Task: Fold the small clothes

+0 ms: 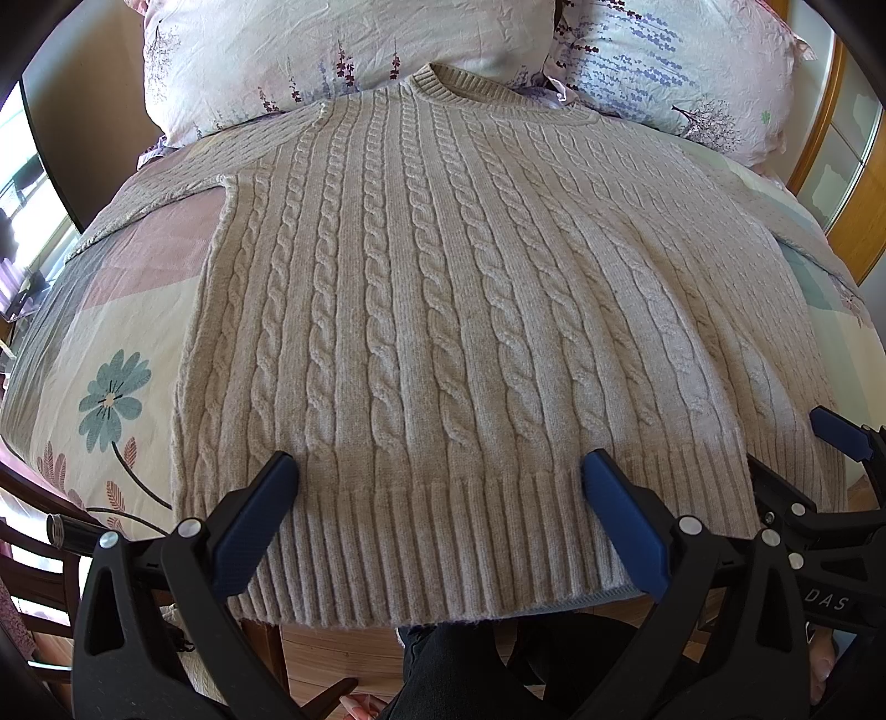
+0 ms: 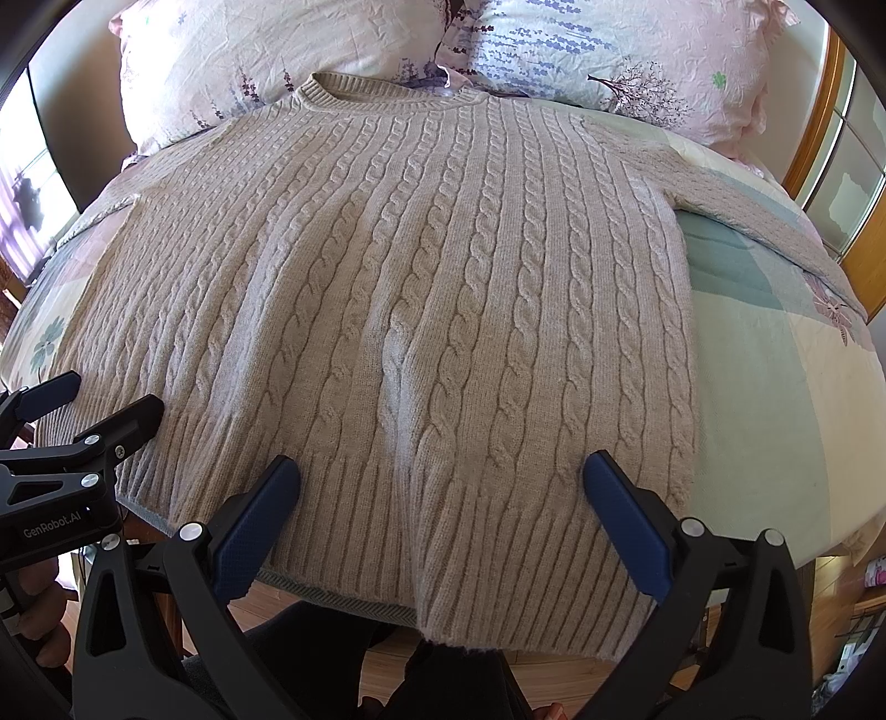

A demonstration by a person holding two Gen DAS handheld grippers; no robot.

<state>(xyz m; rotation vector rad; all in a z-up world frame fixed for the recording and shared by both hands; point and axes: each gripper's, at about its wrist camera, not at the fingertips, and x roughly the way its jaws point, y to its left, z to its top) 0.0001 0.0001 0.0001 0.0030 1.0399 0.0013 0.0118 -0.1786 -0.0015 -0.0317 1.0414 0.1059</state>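
Sweater flat on bed, left gripper and right gripper fingers released above hem

You're in home bedroom — bed with patchwork floral quilt, two floral pillows at head, wooden floor below, wood-framed glass door beside.

Two crumpled pale-pink pillows printed with purple flower sprigs lean side by side at the head of a pastel patchwork quilt with a teal daisy print. Beside the bed stands an orange wooden-framed glass door, over light wooden floorboards.
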